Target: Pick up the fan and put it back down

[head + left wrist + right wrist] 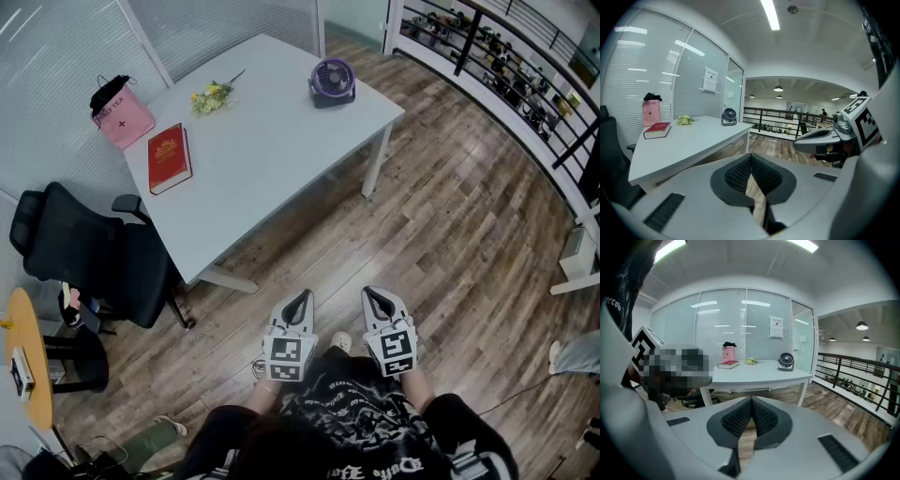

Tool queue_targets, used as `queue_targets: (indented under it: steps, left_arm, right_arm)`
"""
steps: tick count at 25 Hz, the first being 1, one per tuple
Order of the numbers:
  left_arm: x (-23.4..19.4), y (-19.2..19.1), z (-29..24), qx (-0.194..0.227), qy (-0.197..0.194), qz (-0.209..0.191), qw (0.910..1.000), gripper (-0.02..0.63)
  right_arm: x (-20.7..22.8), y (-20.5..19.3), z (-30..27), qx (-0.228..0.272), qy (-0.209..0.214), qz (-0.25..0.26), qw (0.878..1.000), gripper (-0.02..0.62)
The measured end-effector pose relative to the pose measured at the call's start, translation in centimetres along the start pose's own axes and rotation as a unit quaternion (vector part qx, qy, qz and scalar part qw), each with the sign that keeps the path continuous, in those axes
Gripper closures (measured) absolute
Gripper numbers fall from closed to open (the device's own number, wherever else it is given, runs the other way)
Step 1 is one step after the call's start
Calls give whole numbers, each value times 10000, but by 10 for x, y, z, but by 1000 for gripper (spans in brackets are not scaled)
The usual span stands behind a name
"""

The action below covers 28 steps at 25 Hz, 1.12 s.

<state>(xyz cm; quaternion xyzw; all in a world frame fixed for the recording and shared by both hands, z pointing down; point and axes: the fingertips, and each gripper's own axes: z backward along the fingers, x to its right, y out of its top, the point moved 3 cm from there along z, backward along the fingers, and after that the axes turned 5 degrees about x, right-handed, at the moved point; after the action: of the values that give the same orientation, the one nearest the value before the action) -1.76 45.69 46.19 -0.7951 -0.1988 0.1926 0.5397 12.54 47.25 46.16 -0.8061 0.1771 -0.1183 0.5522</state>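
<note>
1 counter [281,131], 1 fan [332,82], 1 red book [169,157], 1 flower bunch [212,97], 1 pink bag [122,117] and 1 office chair [94,253] are showing.

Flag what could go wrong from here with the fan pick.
1. The left hand-held gripper and the right hand-held gripper are both shut and well short of the table. Arriving at the fan with the jaws together would likely shove it rather than grasp it.
2. The fan stands near the table's far corner, close to the edge. A nudge or a sloppy set-down could send it off.
</note>
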Motion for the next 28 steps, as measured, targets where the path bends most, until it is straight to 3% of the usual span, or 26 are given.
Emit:
queue_targets:
  steps: [14,20,22,24,28]
  left_arm:
    - [-8,-9,24,15,-175,-41,9998,584]
    - [-1,-16,28,-80,-359,-37,9993,583]
    - [2,-15,30,-75,-435,96,9990,568]
    - [6,-14,32,-64,-510,183,9985,465]
    - [8,-13,32,0,-468,61,9989,351]
  right_arm:
    - [-28,-1,10,-92,-106,128,9998,589]
    - [-24,-4,15,1,-275,-97,9996,584]
    - [-22,-3,17,35,-214,-176,9996,494]
    - [-23,-2,20,42,-99,-185,9998,380]
    - [-22,-4,21,-14,110,-104,9999,291]
